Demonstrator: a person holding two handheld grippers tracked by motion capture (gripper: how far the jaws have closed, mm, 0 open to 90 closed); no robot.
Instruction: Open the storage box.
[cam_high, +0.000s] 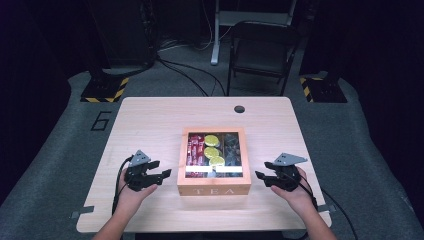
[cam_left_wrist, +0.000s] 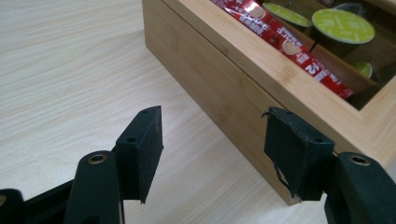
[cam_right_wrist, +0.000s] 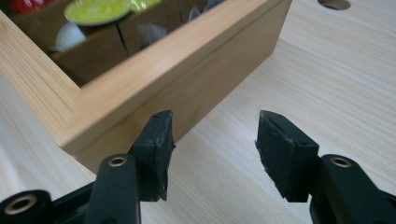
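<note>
On table (cam_high: 150, 120): tea box (cam_high: 214, 189) holds green-lidded pods (cam_high: 211, 140), red sachets (cam_high: 193, 150); both tongs (cam_high: 165, 173) (cam_high: 261, 176) released.

Tabletop (cam_high: 150, 120): light wood, rect., rounded corners, cable hole (cam_high: 239, 109) near far edge. One item directly on it: wooden box (cam_high: 214, 190), marked TEA on front, approx. centre, slightly toward near edge.

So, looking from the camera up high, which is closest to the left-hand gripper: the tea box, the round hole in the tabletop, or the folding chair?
Measured from the left gripper:
1. The wooden tea box, just to its right on the table, near but not touching.
2. The round hole, near the table's far edge, right of centre.
3. The folding chair, on the floor beyond the table.
</note>
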